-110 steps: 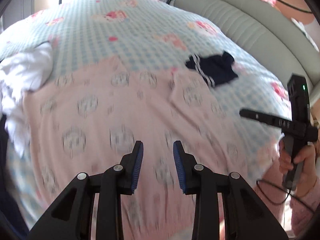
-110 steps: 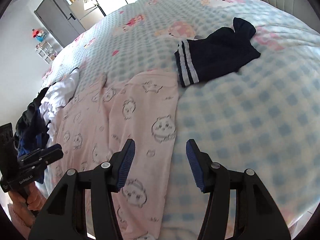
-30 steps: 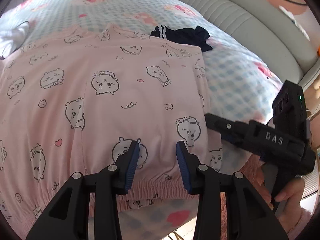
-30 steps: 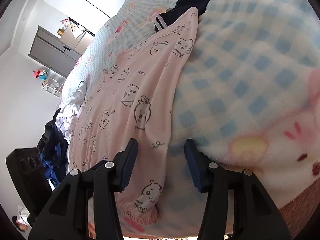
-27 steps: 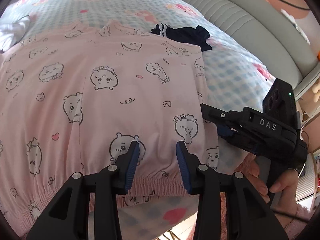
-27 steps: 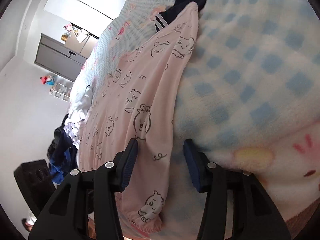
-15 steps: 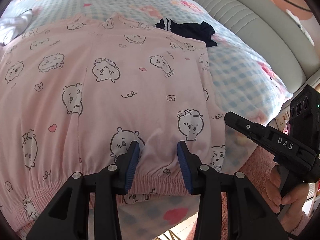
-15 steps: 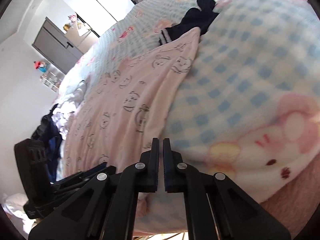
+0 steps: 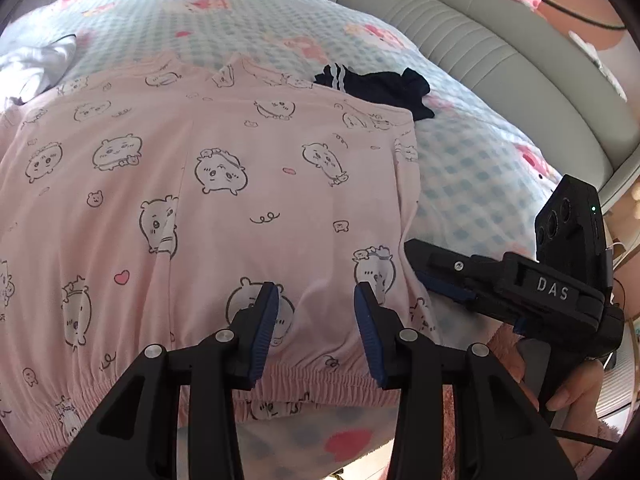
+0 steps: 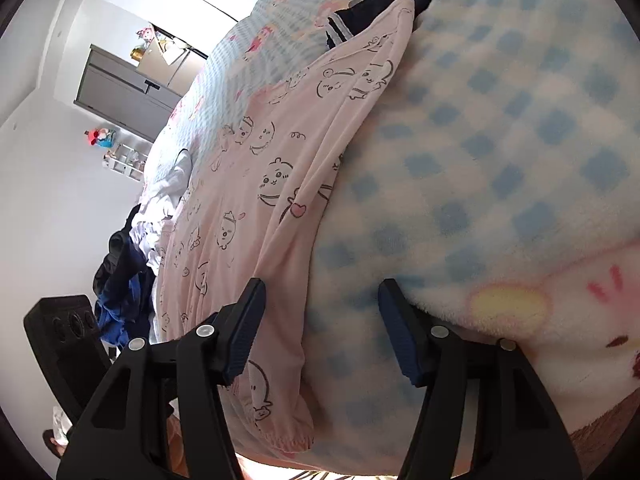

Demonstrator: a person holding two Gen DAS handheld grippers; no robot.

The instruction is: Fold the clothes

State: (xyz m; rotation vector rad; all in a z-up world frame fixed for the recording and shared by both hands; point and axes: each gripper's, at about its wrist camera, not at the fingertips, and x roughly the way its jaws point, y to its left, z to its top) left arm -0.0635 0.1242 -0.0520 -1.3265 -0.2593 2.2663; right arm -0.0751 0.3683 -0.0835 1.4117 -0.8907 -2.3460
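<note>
Half a second ago the right gripper (image 10: pixel 320 320) was shut; now its jaws are spread at the side edge of the pink pajamas (image 9: pixel 224 200). They lie flat on the bed (image 9: pixel 472 168). Left gripper (image 9: pixel 316 316) jaws spread above the waistband.

The only readable text is "DAS" in pale letters on the black body of the right gripper (image 9: pixel 460 280), just beside the pink garment (image 9: pixel 208 184).

Left tool (image 9: pixel 316 304) gapes above pink pajama pants (image 9: pixel 208 208) (flat on bedspread (image 9: pixel 248 20)).
</note>
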